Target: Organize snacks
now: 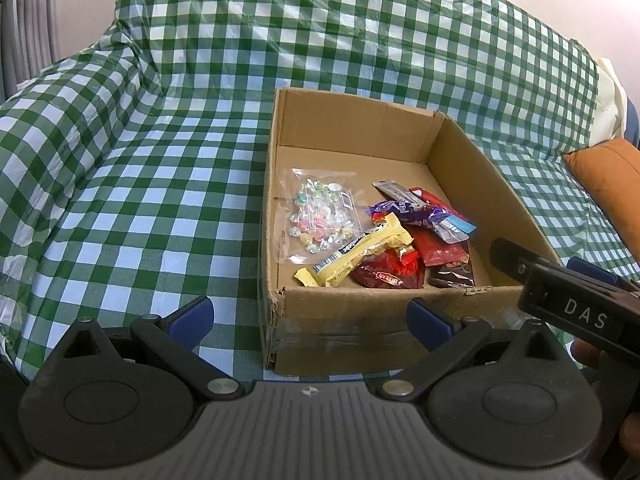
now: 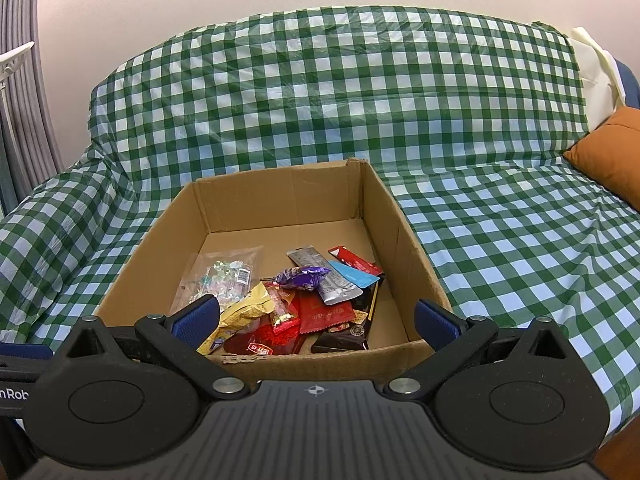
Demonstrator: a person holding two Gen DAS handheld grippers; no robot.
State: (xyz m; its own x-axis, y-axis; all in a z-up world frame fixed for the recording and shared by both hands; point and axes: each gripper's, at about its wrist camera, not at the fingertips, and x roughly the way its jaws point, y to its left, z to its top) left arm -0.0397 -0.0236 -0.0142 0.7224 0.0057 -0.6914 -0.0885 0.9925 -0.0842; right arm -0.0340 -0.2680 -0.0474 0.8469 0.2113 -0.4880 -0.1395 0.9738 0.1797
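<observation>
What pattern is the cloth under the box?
Green and white checks on the cloth; the right wrist view shows it best.

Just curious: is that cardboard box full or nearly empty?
Partly filled: the cardboard box holds a snack pile near its front; bare floor shows behind.

Snacks [image 2: 316,300] in box [image 2: 404,240]; box on cloth [image 2: 500,240]; cushion [image 2: 612,152] right.

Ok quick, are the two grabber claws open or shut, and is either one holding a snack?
Left gripper: open, holding nothing.
Right gripper: open, holding nothing; the snacks lie in the brown cardboard box.
</observation>
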